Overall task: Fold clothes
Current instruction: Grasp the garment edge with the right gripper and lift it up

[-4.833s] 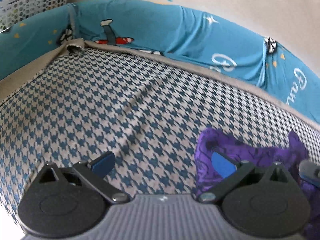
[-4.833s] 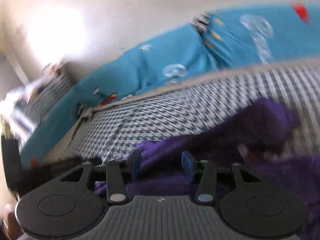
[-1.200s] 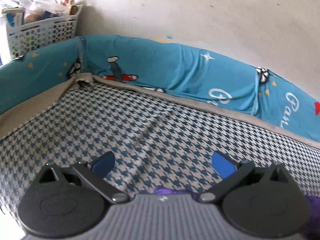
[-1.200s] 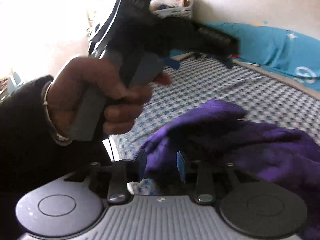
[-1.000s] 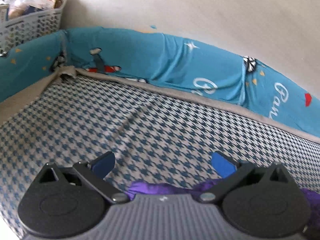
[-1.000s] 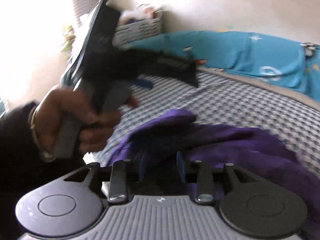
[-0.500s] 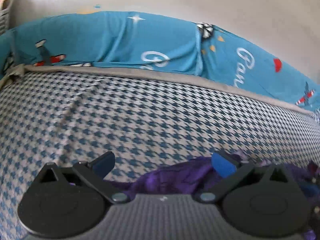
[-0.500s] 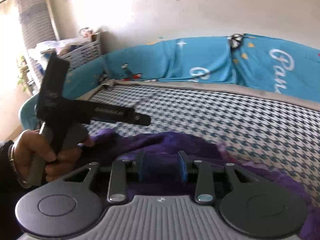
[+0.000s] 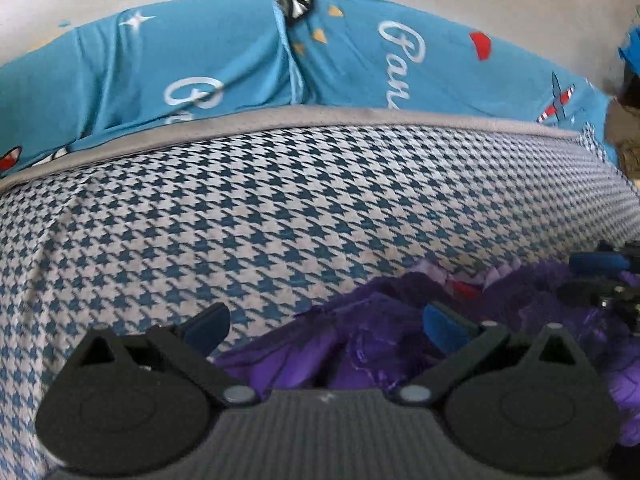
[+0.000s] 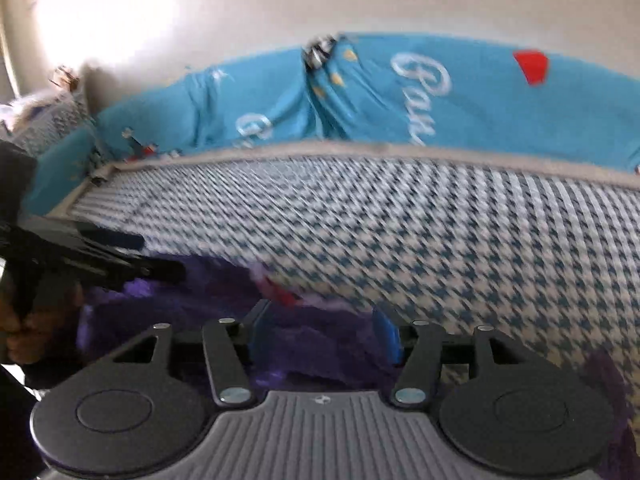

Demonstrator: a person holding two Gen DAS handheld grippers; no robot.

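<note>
Houndstooth bed (image 9: 280, 208) meets a turquoise bumper (image 9: 224, 60); purple garment (image 9: 380, 340) partly hidden. Left gripper (image 9: 326, 322) spread; right gripper (image 10: 322, 334) jaws opening around cloth.

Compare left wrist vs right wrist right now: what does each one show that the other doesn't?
Left wrist only: the bed's right end, where the blue cartoon sheet ends, and the right gripper entering at the frame edge.
Right wrist only: the person's hand on the left gripper, the bed's left corner, and the right gripper's opening jaws with purple cloth between them.
Both: the purple garment on the houndstooth mattress, with the pale wall behind.
</note>
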